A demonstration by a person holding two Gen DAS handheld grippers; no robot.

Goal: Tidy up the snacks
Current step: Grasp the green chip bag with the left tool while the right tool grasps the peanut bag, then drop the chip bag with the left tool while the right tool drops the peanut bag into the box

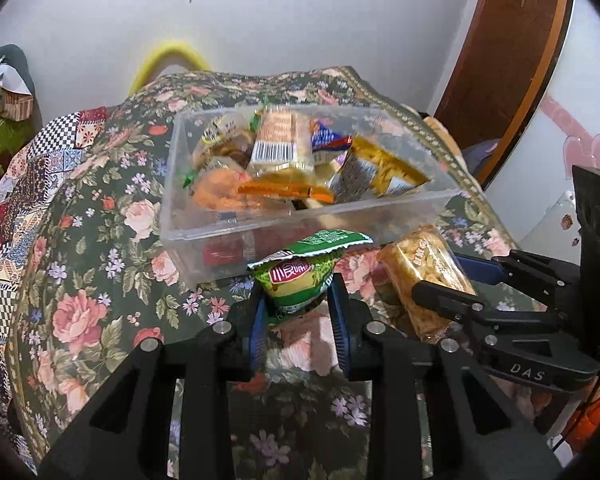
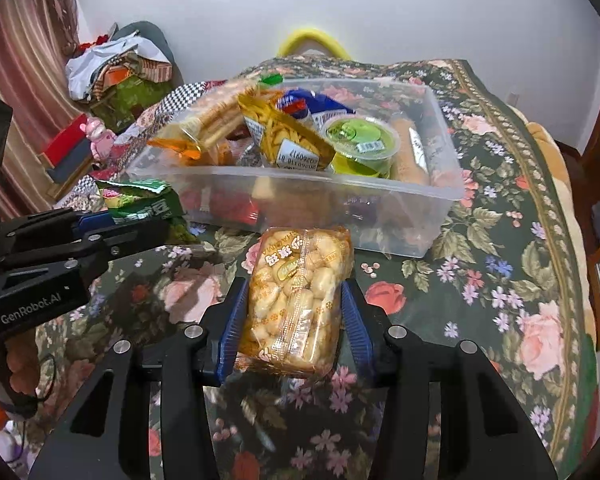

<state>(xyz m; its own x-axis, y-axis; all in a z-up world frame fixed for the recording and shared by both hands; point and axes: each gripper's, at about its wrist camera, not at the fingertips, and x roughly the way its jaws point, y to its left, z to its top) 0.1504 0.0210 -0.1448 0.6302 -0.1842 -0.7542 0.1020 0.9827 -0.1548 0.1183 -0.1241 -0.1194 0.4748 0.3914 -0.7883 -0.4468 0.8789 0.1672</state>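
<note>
Item 1, left gripper (image 1: 298, 300): clenched on a green snack packet (image 1: 300, 276), which is pinched between the blue pads and carried clear of the tablecloth. The crimped top edge of the packet is seen projecting ahead of the fingertips.

Item 2, right gripper (image 2: 296, 304): closed on a clear pack of golden puffed snacks (image 2: 296, 300), held lengthwise between the pads, with its far end extending beyond the fingertips. In the left wrist view the same pack is seen just to the right of the left gripper.

Item 3, clear plastic bin (image 2: 440, 196): placed directly ahead of both grippers on the floral tablecloth (image 2: 500, 280). It is already well filled; a yellow bag of crisps (image 2: 288, 136), a green-lidded cup (image 2: 360, 136) and an orange-wrapped biscuit pack (image 1: 280, 148) are counted among its contents.

Step in hand: judged to be the carry phase, both packets being gripped but neither yet over the bin.

Next move required: each packet would need to be lifted above the near wall of the bin, brought forward over a free gap, and only then released. Space appears scarcer on the left gripper's side, where packets are piled high. Some care is called for so that the two grippers, close beside each other, are not knocked together.
</note>
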